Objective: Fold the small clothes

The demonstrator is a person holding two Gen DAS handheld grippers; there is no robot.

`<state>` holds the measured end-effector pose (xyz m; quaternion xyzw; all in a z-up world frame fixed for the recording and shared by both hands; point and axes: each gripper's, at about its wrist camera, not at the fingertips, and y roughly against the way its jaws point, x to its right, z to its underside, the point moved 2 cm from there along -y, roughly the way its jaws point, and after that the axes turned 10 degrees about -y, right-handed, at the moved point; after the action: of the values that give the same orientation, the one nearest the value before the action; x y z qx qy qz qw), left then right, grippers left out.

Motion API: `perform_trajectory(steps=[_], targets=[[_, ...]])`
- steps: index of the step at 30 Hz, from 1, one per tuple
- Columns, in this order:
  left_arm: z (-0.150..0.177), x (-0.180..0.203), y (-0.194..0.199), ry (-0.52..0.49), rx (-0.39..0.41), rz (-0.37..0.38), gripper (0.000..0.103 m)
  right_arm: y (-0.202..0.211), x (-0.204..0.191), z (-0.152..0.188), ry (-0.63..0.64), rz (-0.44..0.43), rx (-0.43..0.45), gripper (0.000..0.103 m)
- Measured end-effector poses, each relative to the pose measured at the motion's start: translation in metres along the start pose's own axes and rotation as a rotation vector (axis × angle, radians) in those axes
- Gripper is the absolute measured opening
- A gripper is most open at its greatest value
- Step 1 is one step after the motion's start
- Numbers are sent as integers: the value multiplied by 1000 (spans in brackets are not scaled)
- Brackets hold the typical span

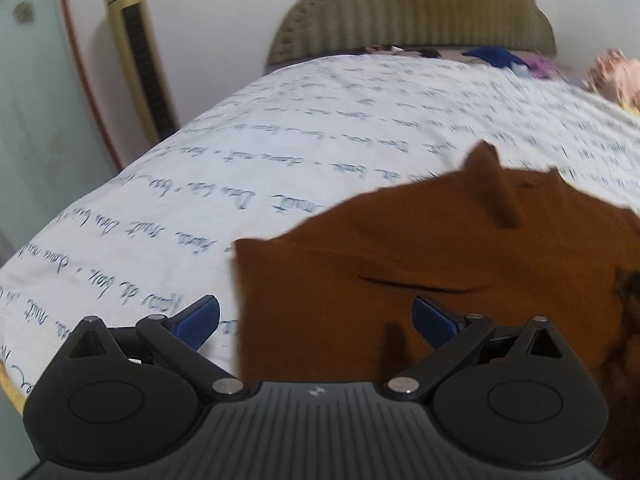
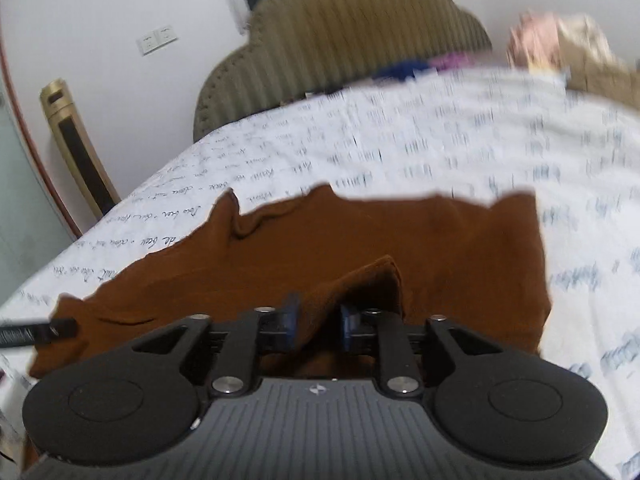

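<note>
A brown garment (image 1: 460,248) lies spread on the white bed sheet with script print (image 1: 280,140). My left gripper (image 1: 316,322) is open, low over the garment's near left edge, one blue pad over the sheet and one over the cloth. In the right wrist view the same brown garment (image 2: 400,236) lies flat, and my right gripper (image 2: 318,320) is shut on a raised fold of it (image 2: 360,284). The tip of the left gripper (image 2: 60,328) shows at the garment's left corner.
An olive padded headboard (image 1: 420,8) stands at the far end of the bed. Blue, purple and pink clothes (image 1: 520,62) lie near it. A gold tower fan (image 1: 132,48) stands by the wall on the left. The sheet (image 2: 440,148) stretches beyond the garment.
</note>
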<state>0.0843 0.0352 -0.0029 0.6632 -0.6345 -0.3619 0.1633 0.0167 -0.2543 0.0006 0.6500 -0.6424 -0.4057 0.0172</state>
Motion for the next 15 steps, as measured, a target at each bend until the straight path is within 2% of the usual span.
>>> perform_trajectory(steps=[2,7,8,10,11,15], targets=[[1,9,0,-23,12,2,103,-8,14,2,-122,-36,-12,52],[7,12,-3,-20,15,53,103,-32,37,8,-386,-127,-3,52],[8,13,-4,-20,12,58,103,-38,41,8,-405,-135,-6,48],[9,14,-6,-23,7,54,103,-43,38,7,-382,-114,-11,31],[9,15,-6,-26,7,52,103,-47,37,6,-365,-97,-11,18],[8,16,-6,-31,11,59,103,-51,35,1,-317,-81,4,13]])
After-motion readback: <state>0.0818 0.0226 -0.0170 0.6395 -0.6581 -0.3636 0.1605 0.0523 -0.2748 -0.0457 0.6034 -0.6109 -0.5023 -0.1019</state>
